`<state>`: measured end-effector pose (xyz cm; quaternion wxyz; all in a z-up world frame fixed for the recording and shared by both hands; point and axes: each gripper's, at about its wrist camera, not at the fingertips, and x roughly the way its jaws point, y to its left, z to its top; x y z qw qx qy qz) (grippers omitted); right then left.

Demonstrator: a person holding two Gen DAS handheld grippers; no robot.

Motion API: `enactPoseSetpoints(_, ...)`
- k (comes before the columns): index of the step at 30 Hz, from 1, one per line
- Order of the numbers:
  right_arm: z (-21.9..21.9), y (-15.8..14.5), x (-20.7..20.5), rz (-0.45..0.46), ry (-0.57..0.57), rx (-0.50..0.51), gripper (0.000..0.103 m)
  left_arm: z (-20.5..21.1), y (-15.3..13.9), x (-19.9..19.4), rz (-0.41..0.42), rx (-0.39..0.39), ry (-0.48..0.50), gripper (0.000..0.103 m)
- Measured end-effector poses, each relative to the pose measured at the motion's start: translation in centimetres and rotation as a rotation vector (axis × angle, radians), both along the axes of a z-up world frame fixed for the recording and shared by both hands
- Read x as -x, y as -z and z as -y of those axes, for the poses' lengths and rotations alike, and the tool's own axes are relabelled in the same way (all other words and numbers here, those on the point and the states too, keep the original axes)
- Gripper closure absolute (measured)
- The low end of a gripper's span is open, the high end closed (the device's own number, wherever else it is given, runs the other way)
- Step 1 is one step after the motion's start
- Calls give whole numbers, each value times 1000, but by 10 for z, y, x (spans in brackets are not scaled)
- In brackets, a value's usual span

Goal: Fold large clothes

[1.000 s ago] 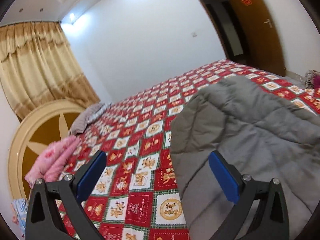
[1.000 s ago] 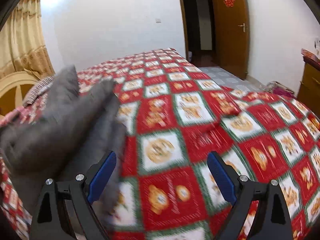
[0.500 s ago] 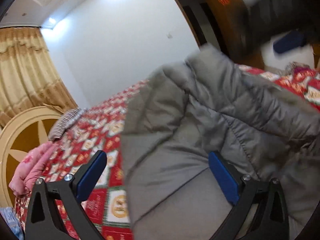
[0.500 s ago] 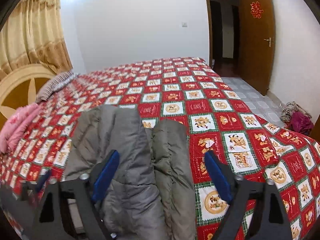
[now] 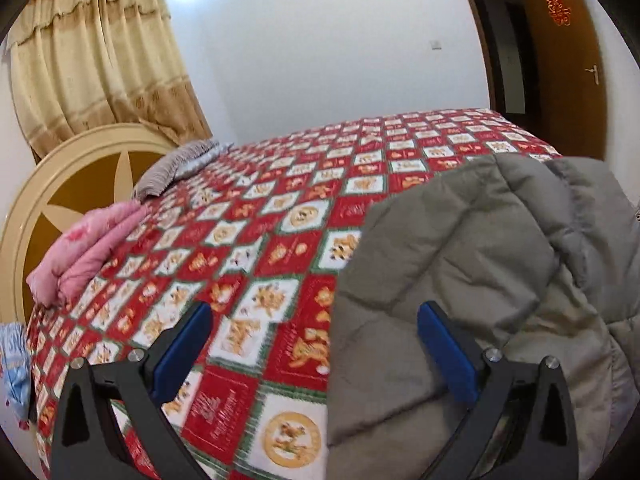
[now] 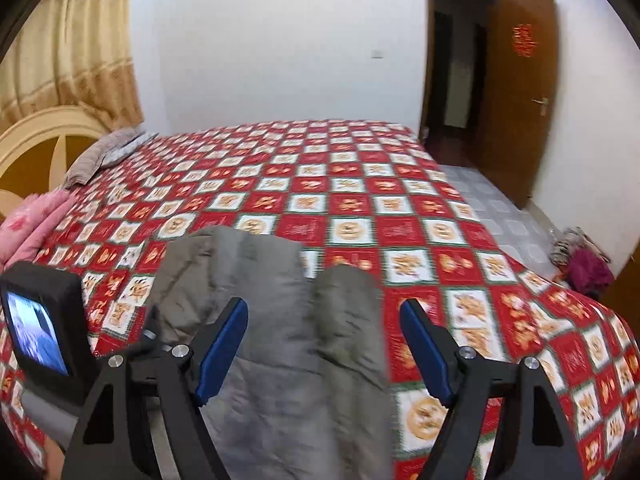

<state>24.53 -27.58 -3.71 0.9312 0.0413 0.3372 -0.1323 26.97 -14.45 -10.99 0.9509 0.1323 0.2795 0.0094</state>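
Note:
A large grey padded jacket (image 5: 472, 264) lies on the red patterned bedspread (image 5: 280, 216) near the bed's front edge. In the left wrist view it fills the right half. My left gripper (image 5: 312, 344) is open and empty, its right finger over the jacket's left edge. In the right wrist view the jacket (image 6: 272, 320) lies in front, with a sleeve (image 6: 348, 312) beside the body. My right gripper (image 6: 324, 344) is open and empty above it. The left gripper's camera body (image 6: 44, 320) shows at the left.
A pink folded garment (image 5: 88, 252) and a grey pillow (image 5: 176, 168) lie by the round headboard (image 5: 60, 184). An open brown door (image 6: 516, 96) and tiled floor (image 6: 500, 208) are to the right. A clothes heap (image 6: 580, 256) lies on the floor.
The jacket, lifted and swinging a second ago, now lies flat on the bed. Both grippers have pulled back above its near edge and stayed open.

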Motion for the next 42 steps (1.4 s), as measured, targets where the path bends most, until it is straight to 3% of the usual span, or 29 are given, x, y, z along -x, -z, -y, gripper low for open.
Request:
enactPoseSetpoints(4,7,39,-29,-65,41,-38,25,-1,2,0,-13,24,-22,0)
enactPoseSetpoints(9,27,86,-25,-91,81,-50,25,3,11,-20,-51,21,-14,0)
enactPoseSetpoints(26,57,129,-24,-61,85,-136,25,29,43,-34,-100,-6,-2,0)
enactPoseSetpoints(42,62,149,-22,-68,91,-159,24,37,56,-36,-118,-22,7,0)
